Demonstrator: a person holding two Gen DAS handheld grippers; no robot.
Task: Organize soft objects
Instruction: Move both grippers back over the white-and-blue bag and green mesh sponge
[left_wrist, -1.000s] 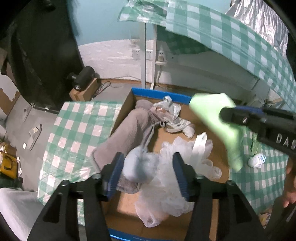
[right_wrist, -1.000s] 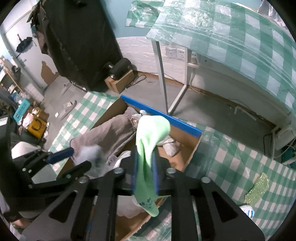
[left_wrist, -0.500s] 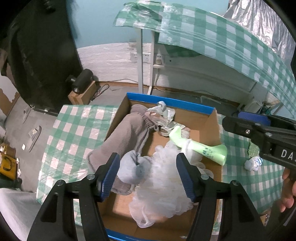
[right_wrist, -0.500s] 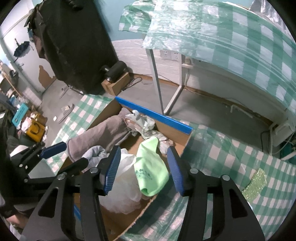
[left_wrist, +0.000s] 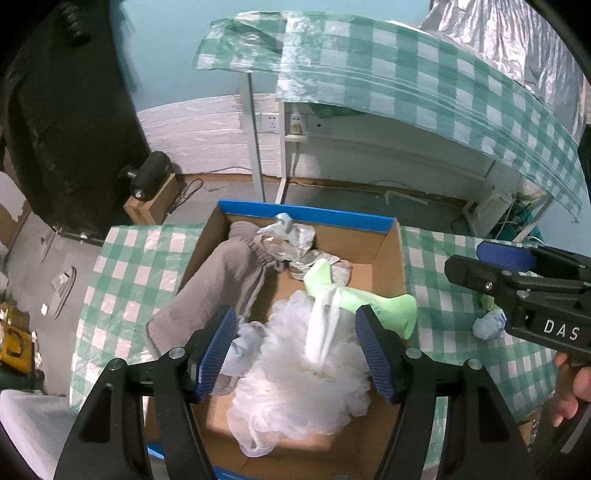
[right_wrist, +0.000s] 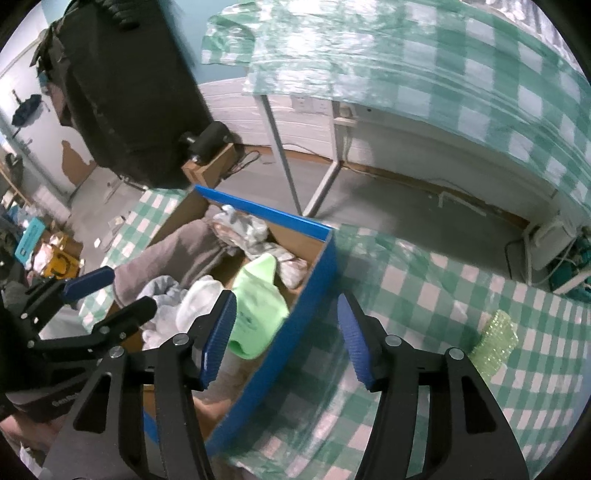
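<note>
A cardboard box (left_wrist: 384, 254) with blue edges sits on the green checked table. In it lie a grey garment (left_wrist: 218, 280), a white mesh puff (left_wrist: 295, 373), a pale blue cloth (left_wrist: 243, 343), crumpled pale fabric (left_wrist: 291, 236) and a light green sock (left_wrist: 362, 302). The sock also shows in the right wrist view (right_wrist: 258, 310). My left gripper (left_wrist: 295, 350) is open and empty above the box. My right gripper (right_wrist: 288, 336) is open and empty over the box's right wall (right_wrist: 295, 332); it also shows in the left wrist view (left_wrist: 509, 266).
On the tablecloth right of the box lie a crumpled blue-white cloth (left_wrist: 489, 326) and a green textured sponge-like piece (right_wrist: 495, 343). A second checked table (left_wrist: 424, 85) stands behind, with floor between. A black speaker on a wooden crate (left_wrist: 147, 184) sits at the far left.
My right gripper opened and dropped the green sock into the box, then drew back to the right over the box wall. My left gripper opened wider and lifted slightly.
</note>
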